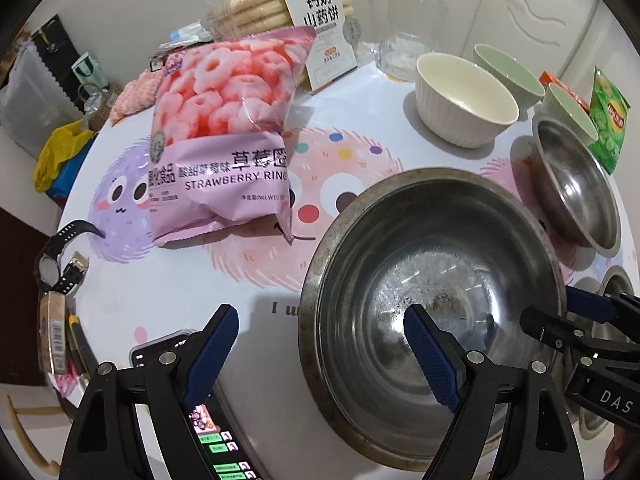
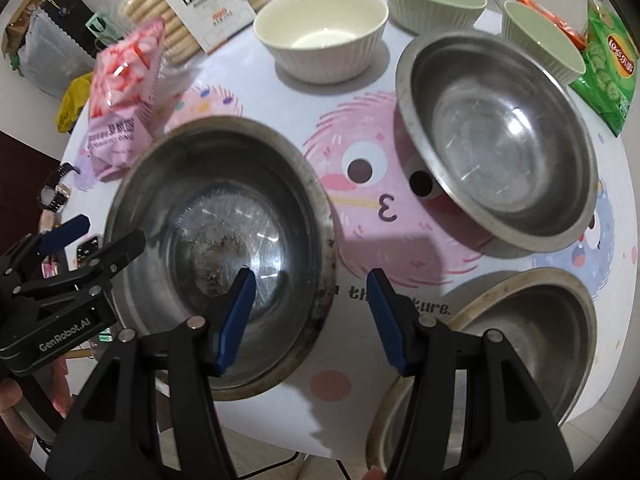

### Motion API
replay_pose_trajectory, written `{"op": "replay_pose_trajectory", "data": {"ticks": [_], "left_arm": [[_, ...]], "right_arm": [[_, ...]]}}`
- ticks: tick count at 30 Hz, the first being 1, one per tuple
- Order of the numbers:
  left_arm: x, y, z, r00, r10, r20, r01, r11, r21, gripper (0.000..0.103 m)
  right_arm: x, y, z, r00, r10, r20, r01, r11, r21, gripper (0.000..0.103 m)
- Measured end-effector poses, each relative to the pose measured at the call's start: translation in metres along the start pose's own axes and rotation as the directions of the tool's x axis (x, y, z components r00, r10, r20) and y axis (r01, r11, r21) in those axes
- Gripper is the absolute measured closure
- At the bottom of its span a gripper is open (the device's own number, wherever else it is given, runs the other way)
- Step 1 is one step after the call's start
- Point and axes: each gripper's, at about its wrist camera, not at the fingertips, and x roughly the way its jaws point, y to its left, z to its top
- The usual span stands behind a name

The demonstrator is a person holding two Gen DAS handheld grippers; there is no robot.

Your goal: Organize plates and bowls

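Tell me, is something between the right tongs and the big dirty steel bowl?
Nothing visible. The right tongs are open astride the rim of the dirty steel bowl, one finger over its inside.

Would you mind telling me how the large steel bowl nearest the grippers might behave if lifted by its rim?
The large steel bowl looks rigid and thin-walled, so probably light. Its polished metal may slip between the gripper pads. Being wide, it would likely tilt if pinched at one edge only.
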Motion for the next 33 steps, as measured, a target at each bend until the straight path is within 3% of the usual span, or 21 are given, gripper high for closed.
{"op": "replay_pose_trajectory", "data": {"ticks": [6, 8, 12, 15, 16, 18, 21, 29, 33], "left_arm": [[0.011, -0.004, -0.004, 1.000, 0.003, -0.022, -0.003, 1.000, 0.018, 0.018], [0.013, -0.005, -0.005, 1.000, 0.002, -0.024, -0.002, 1.000, 0.023, 0.023], [0.018, -0.010, -0.007, 0.999, 0.004, -0.047, -0.003, 0.999, 0.035, 0.048], [0.021, -0.015, -0.008, 0.998, 0.008, -0.060, -0.006, 0.999, 0.043, 0.063], [0.022, -0.016, -0.009, 0.998, 0.019, -0.059, -0.016, 0.999, 0.044, 0.064], [0.022, -0.015, -0.009, 0.998, 0.017, -0.057, -0.015, 0.999, 0.036, 0.065], [0.023, -0.011, -0.008, 0.998, 0.025, -0.064, -0.024, 1.000, 0.014, 0.076], [0.019, -0.004, -0.007, 0.998, 0.017, -0.053, -0.018, 1.000, -0.009, 0.077], [-0.003, -0.009, -0.006, 0.999, 0.026, -0.023, -0.026, 1.000, 0.012, 0.079]], "right_arm": [[0.010, 0.000, -0.003, 1.000, -0.009, -0.026, 0.010, 1.000, 0.013, 0.044], [0.015, 0.002, -0.002, 0.999, -0.007, -0.033, 0.007, 1.000, 0.020, 0.044], [0.016, 0.002, -0.004, 0.999, -0.001, -0.037, 0.002, 1.000, 0.031, 0.046], [0.017, 0.001, -0.005, 0.999, 0.016, -0.046, -0.014, 0.999, 0.031, 0.067], [0.018, 0.001, -0.005, 0.998, 0.018, -0.053, -0.017, 1.000, 0.027, 0.071], [0.018, 0.002, -0.007, 0.998, 0.017, -0.054, -0.016, 1.000, 0.021, 0.073], [0.018, 0.003, -0.008, 0.998, 0.025, -0.058, -0.024, 1.000, 0.016, 0.080], [0.015, 0.004, -0.009, 0.999, 0.030, -0.044, -0.030, 0.999, 0.011, 0.084], [0.005, 0.002, -0.007, 0.999, 0.046, -0.023, -0.045, 0.999, 0.019, 0.084]]}}
